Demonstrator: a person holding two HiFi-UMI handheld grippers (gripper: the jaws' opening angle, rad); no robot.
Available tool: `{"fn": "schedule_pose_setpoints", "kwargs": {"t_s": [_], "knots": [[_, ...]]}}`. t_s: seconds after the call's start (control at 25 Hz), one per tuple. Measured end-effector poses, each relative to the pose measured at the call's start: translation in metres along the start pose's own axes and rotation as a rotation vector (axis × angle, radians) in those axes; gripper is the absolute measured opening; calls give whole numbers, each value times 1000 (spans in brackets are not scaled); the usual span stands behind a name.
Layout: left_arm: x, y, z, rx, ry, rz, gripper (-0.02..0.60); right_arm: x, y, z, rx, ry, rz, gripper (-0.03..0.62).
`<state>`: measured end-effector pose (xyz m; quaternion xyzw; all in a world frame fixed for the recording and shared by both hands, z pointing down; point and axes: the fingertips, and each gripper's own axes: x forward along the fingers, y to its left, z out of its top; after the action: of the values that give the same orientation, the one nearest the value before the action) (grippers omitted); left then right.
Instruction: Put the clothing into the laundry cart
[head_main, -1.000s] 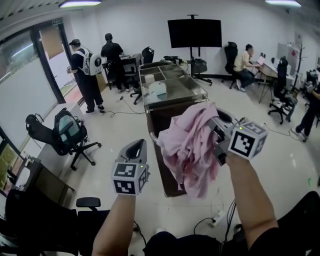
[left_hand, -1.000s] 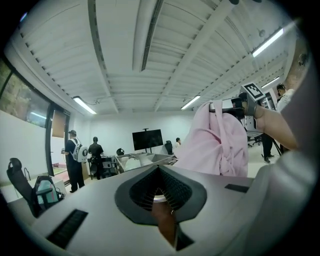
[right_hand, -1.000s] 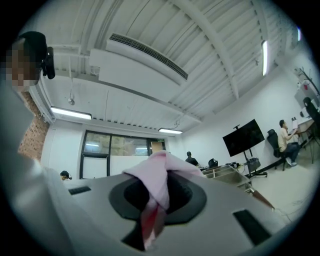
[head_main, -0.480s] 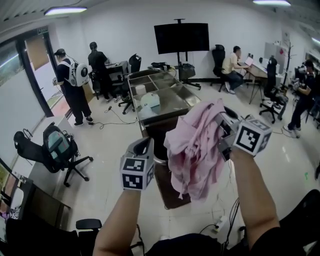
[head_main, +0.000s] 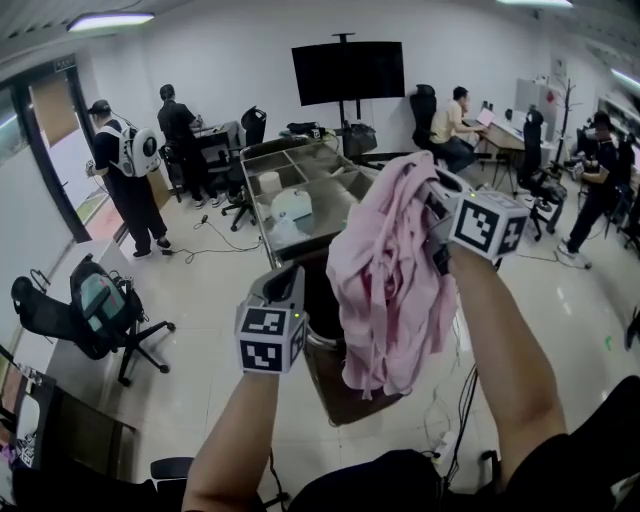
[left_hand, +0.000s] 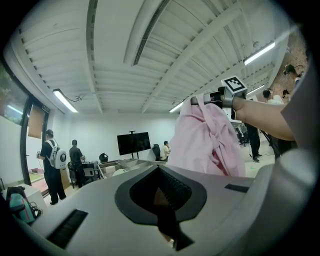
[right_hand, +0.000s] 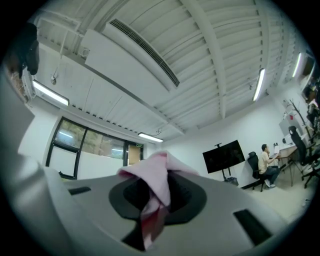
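Pink crumpled fabric garment (head_main: 385, 280) hangs long-axis vertical, pinched at top fold by right tongs (head_main: 436, 214), above dark open laundry cart (head_main: 338, 392). Left tongs (head_main: 283, 290) closed, empty, left of cart. Likely next: lower, release.

White walls (head_main: 235, 55), pale glossy floor (head_main: 205, 330). 1 black screen (head_main: 348, 72) on stand. Ceiling strip light (head_main: 105, 20) lit. Office chair (head_main: 85, 315) at left.

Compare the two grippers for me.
The right gripper is shut on the pink garment; the left gripper is shut on nothing. The right gripper is held high, the garment hanging from it; the left gripper sits lower, beside the garment. Both carry marker cubes.
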<state>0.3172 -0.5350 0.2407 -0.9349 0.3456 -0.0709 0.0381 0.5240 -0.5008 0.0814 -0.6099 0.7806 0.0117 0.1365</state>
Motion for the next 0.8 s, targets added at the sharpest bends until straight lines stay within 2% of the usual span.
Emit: {"fn": "schedule_pose_setpoints", "kwargs": {"t_s": [0.16,0.32,0.56,0.8], "knots": [[22,14,-3,-6,11,29,-2,43,-25,-41,3,91,0,60],[38,21,-2,-8,15,58,-2,79,-46,-95,30,228,19,60],[57,18,-5,-3,31,73,-2,78,-60,-164,22,421,54,64],[68,10,-14,-23,42,73,-2,67,-62,-196,-39,537,83,86]]}}
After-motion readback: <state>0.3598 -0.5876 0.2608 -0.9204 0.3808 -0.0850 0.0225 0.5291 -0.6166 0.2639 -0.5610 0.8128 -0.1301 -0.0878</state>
